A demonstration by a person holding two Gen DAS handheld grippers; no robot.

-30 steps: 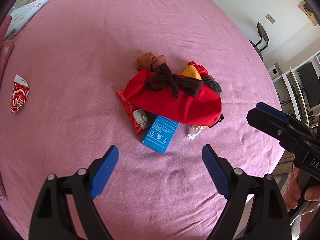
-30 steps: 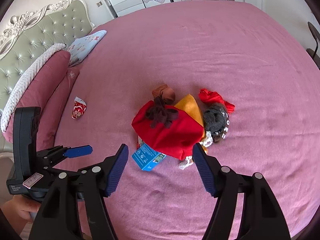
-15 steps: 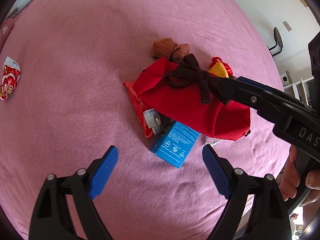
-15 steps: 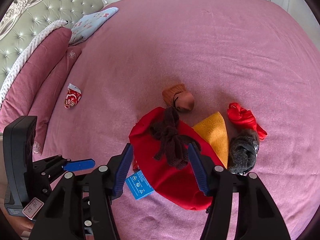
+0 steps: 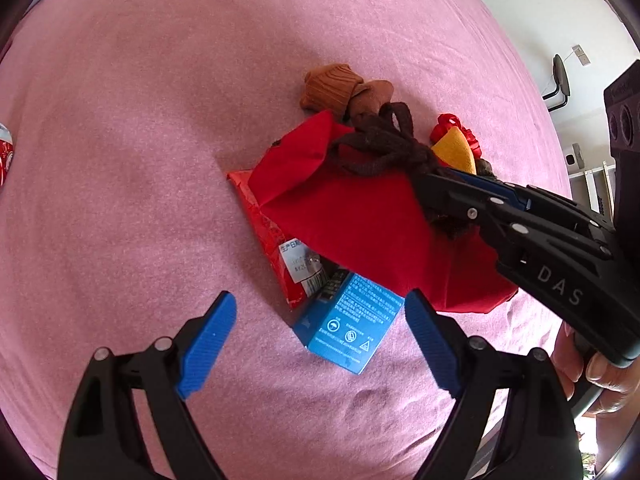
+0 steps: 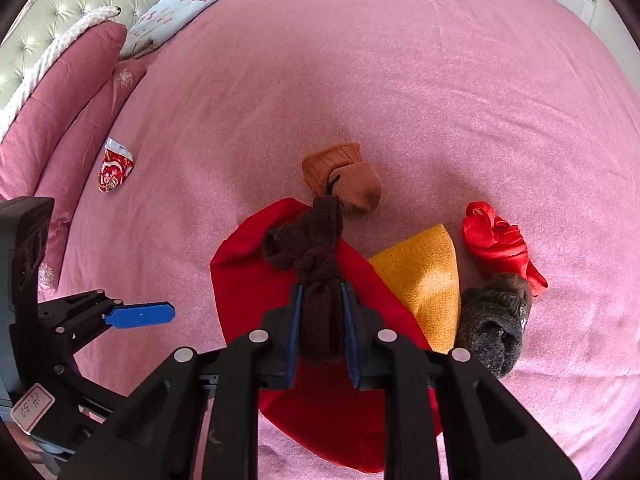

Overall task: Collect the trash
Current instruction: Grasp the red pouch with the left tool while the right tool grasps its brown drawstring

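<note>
While your right tongs [image 6: 322,334] are closing on the knotted dark brown sock [image 6: 316,264], note that the sock already sits between the blue pads and the pads appear to press its lower end; the grasp is there because this sock lies on top of the red cloth [image 6: 256,292] and must come off before anything beneath can be reached. Your left tongs [image 5: 320,334] are released, jaws spread wide, and hang over the blue carton [image 5: 350,322] — the nearest piece of trash, lying on the pink bedspread [image 5: 160,120] at the near edge of the pile.

The red snack wrapper [image 5: 272,236] lies partly beneath the red cloth, touching the carton. A second red-and-white wrapper [image 6: 114,168] lies well apart, near the pink pillows [image 6: 60,92].

Clothing, in your judgement, is not trash: the tan sock [image 6: 340,174], the orange cloth [image 6: 424,280], the red satin piece [image 6: 496,240] and the grey sock [image 6: 496,320] stay on the bed.

Limits of view:
- The far part of the snack wrapper and the carton's far end are covered by the red cloth.
- In the right wrist view, the carton is hidden behind the tongs.
- The distant wrapper is cut by the left wrist view's edge — its print cannot be read.
- Whether more trash lies under the pile cannot be told.
</note>
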